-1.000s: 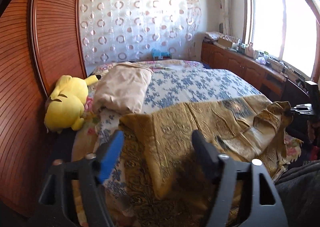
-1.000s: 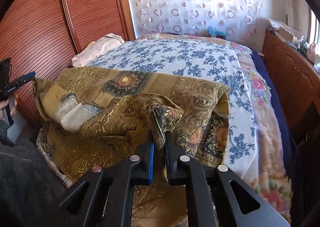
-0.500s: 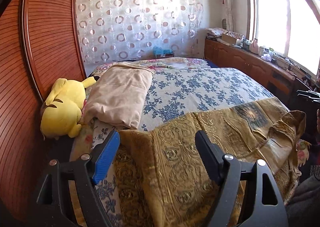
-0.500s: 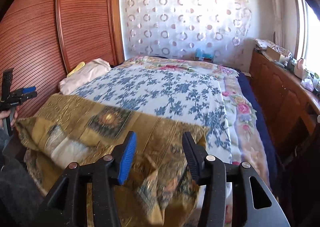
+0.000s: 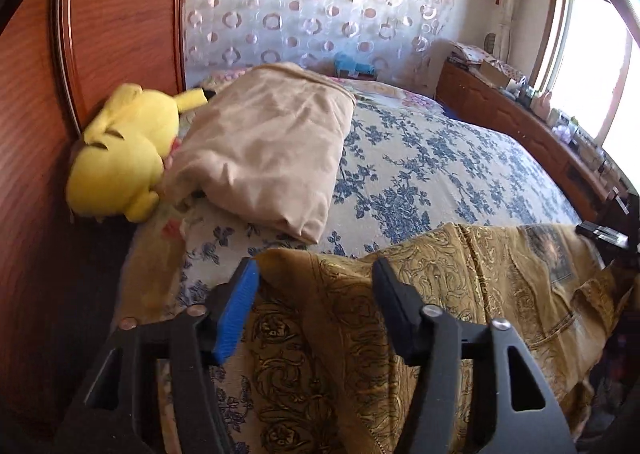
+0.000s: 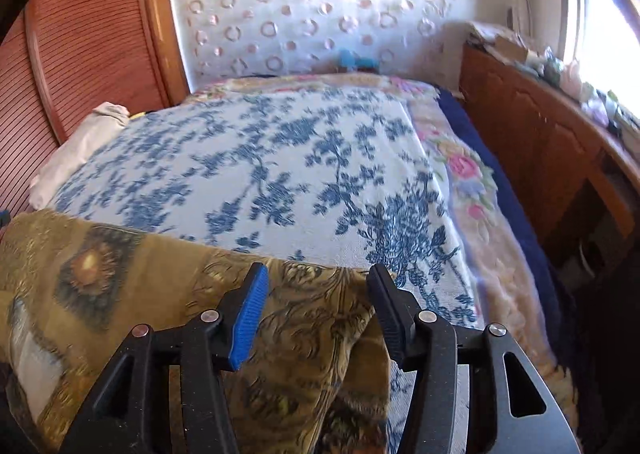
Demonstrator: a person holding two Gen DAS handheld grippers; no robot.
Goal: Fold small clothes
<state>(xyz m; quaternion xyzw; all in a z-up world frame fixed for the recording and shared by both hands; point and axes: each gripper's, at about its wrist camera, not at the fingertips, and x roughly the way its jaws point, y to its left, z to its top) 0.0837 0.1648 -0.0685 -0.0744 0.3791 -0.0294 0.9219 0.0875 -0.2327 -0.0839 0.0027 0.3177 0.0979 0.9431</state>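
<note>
My left gripper (image 5: 316,274) has its jaws apart, and they are closing right now. The gold patterned cloth (image 5: 400,318) lies between them and under them, but the pads do not press on it. The cloth's top corner sits just beside the blue pad on the left finger.

My right gripper (image 6: 318,282) has its jaws apart too, and they are opening. The same gold cloth (image 6: 168,294) fills the gap between them and spreads away to the left of the jaws. Its edge on the right side ends just by the black finger. Nothing is pinched there.

The cloth lies at the near edge of the bed, across the blue flower bedspread (image 6: 280,165). The bedspread stretches out ahead of both sets of jaws.

Ahead of the left jaws and a bit to the left, a folded tan blanket (image 5: 264,145) rests on the bed. A yellow plush toy (image 5: 120,153) lies just beside it, further left, touching the blanket. Past the toy is a brown wooden wardrobe (image 5: 112,33).

Far ahead hangs a white curtain with rings (image 5: 312,9). To the right of the jaws runs a long wooden cabinet (image 6: 540,141) under a bright window (image 5: 592,65).

In the left view, at the far right edge, I can see part of the other gripper, dark and blurry.
</note>
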